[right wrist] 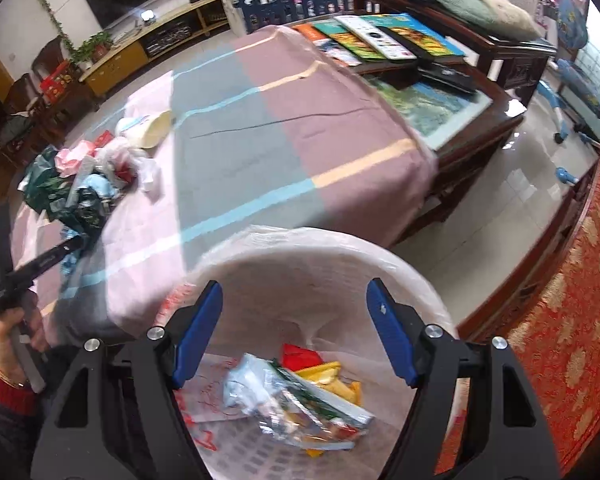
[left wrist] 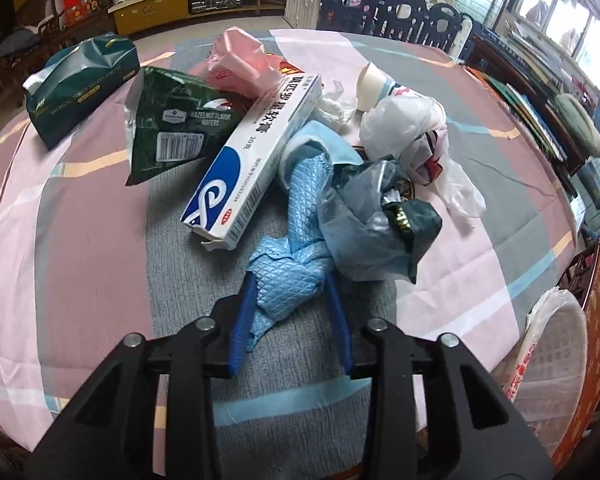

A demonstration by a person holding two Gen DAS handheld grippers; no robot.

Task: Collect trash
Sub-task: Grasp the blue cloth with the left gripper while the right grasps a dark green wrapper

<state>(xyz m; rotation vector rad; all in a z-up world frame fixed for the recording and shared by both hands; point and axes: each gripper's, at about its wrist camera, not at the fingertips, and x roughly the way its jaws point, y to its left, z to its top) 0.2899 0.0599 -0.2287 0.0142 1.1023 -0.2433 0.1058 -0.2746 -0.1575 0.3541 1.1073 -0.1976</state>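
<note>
A heap of trash lies on the table: a light blue quilted wrapper (left wrist: 290, 276), a white and blue ointment box (left wrist: 256, 160), a green wafer bag (left wrist: 176, 128), a pink bag (left wrist: 240, 60), white plastic bags (left wrist: 404, 124) and a grey-green wrapper (left wrist: 380, 220). My left gripper (left wrist: 290, 280) is shut on the near end of the blue wrapper. My right gripper (right wrist: 294, 292) is open and empty above the white trash bin (right wrist: 404, 256), which holds several wrappers (right wrist: 296, 396). The bin also shows in the left wrist view (left wrist: 556, 344).
A dark green tissue pack (left wrist: 80, 84) lies at the table's far left. A paper cup (right wrist: 152, 128) lies on its side by the heap. A dark wood side table with books (right wrist: 380, 40) stands past the far edge. A red patterned cloth (right wrist: 572, 340) is at the right.
</note>
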